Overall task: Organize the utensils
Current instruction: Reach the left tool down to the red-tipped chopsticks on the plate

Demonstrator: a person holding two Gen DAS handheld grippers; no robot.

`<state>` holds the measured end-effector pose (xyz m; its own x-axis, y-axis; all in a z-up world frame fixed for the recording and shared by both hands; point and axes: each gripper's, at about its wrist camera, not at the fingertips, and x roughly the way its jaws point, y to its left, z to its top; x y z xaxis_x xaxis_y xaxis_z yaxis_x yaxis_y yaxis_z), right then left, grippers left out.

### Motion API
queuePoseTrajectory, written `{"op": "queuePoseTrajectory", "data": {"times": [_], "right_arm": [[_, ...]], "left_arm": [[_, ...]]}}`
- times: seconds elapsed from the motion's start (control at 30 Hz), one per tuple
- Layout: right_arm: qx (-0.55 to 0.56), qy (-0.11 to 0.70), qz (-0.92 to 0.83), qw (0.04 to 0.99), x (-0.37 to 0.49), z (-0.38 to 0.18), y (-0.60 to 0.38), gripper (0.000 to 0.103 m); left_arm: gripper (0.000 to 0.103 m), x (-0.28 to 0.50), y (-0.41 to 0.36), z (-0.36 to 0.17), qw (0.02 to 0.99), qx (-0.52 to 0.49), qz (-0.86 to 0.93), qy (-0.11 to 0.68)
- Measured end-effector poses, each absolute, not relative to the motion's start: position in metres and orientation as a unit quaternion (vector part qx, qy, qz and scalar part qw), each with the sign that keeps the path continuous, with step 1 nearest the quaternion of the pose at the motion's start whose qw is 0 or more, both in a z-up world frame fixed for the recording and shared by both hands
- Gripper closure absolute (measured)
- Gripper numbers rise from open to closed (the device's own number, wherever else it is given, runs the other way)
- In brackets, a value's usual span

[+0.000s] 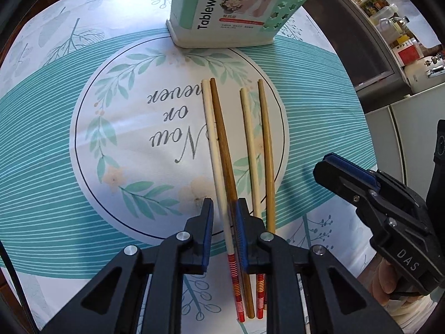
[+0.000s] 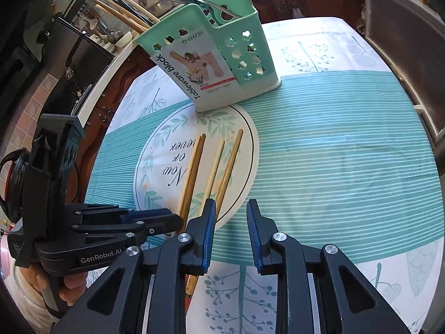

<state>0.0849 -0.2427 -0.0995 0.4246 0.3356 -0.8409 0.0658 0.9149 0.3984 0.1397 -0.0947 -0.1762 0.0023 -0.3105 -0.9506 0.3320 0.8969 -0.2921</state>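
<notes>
A tablecloth (image 2: 333, 144) with teal stripes, leaf prints and a round wreath motif reading "Now or never" covers the worktop. Beyond its edge, bottles and jars (image 1: 395, 25) crowd a shelf, pale cabinet doors (image 1: 411, 139) stand below, and a dark case (image 2: 80, 55) sits beside wooden spoons (image 2: 122, 11).

You've got a table (image 2: 347, 153) under a teal-striped cloth (image 1: 41, 144) with a round leaf wreath (image 1: 111, 128) printed mid-cloth. Standing on it at the wreath's far edge is the mint utensil holder (image 2: 244, 55), upright, its base overlapping the ring. Inside the wreath lie four chopsticks side by side: a white chopstick (image 1: 212, 139) touching a dark brown chopstick (image 1: 222, 144), then, just apart, a second white chopstick (image 1: 251, 144) beside a tan chopstick (image 1: 267, 150), handles crossing the wreath's near edge.
</notes>
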Motion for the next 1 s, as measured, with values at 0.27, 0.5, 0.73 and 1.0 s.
{"op": "queuePoseTrajectory", "data": {"times": [0.27, 0.5, 0.73, 1.0], "right_arm": [[0.194, 0.535, 0.078, 0.819, 0.081, -0.106, -0.247, 0.080], [0.193, 0.537, 0.077, 0.818, 0.079, -0.109, -0.249, 0.080], [0.186, 0.538, 0.078, 0.818, 0.078, -0.110, -0.248, 0.080], [0.183, 0.542, 0.083, 0.816, 0.078, -0.113, -0.246, 0.080]], "left_arm": [[0.089, 0.141, -0.107, -0.177, 0.711, 0.033, -0.223, 0.666], [0.089, 0.138, -0.103, -0.177, 0.712, 0.055, -0.211, 0.667], [0.089, 0.137, -0.091, -0.178, 0.711, 0.078, -0.191, 0.672], [0.089, 0.141, -0.075, -0.181, 0.704, 0.056, -0.187, 0.683]]}}
